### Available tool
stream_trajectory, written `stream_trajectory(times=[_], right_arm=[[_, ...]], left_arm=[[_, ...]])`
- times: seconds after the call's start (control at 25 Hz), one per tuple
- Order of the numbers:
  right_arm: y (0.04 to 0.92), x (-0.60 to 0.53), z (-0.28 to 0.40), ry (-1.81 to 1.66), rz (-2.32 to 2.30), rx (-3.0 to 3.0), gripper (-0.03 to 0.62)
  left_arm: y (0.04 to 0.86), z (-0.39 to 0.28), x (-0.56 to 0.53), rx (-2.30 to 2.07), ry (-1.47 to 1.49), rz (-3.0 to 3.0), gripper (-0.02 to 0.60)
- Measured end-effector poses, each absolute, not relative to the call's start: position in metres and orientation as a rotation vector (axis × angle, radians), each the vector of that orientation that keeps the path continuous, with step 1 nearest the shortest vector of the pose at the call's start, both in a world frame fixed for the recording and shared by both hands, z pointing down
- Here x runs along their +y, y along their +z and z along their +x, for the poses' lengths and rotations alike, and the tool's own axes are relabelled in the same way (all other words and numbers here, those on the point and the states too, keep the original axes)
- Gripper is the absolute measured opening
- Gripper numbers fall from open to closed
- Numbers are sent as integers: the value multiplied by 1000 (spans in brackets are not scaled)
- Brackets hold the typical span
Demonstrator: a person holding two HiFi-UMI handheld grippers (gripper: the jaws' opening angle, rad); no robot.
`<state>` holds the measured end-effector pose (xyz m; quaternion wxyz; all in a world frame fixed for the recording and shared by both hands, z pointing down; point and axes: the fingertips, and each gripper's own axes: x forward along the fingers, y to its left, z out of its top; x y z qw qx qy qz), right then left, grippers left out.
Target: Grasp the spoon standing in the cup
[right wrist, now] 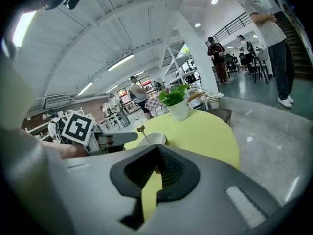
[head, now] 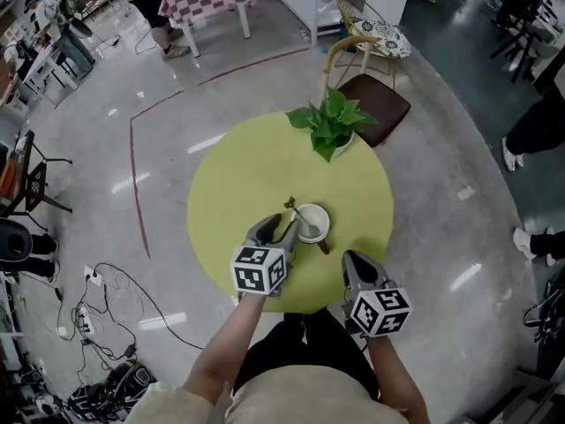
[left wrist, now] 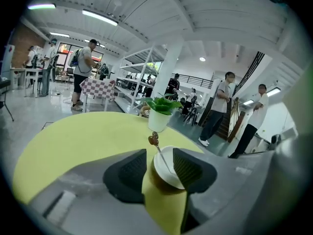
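Observation:
A white cup (head: 323, 223) stands near the middle of the round yellow-green table (head: 238, 179). A thin spoon (head: 294, 210) with a brown ornamental top stands in it, leaning to the far left. My left gripper (head: 281, 230) is at the cup's left side, open. In the left gripper view the cup (left wrist: 166, 173) sits just past the two dark pads (left wrist: 131, 173), and the spoon (left wrist: 155, 143) rises between them, untouched. My right gripper (head: 351, 260) hangs near the table's front edge, shut and empty. The right gripper view shows the cup (right wrist: 152, 139) and spoon (right wrist: 142, 131) beyond its jaws.
A green plant in a white pot (head: 334, 124) stands at the table's far edge. Behind it is a brown-seated chair (head: 381, 104). Cables and a power strip (head: 88, 312) lie on the floor to the left. People stand around the hall.

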<state>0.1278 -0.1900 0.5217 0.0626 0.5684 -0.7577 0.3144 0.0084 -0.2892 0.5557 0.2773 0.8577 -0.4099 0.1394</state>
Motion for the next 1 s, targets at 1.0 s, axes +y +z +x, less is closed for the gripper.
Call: stream_trajectory(times=[1.0], right_arm=[[543, -225, 143, 1017, 1624, -2292, 2]], left_arm=[[567, 30, -334, -1118, 375, 2288, 100]])
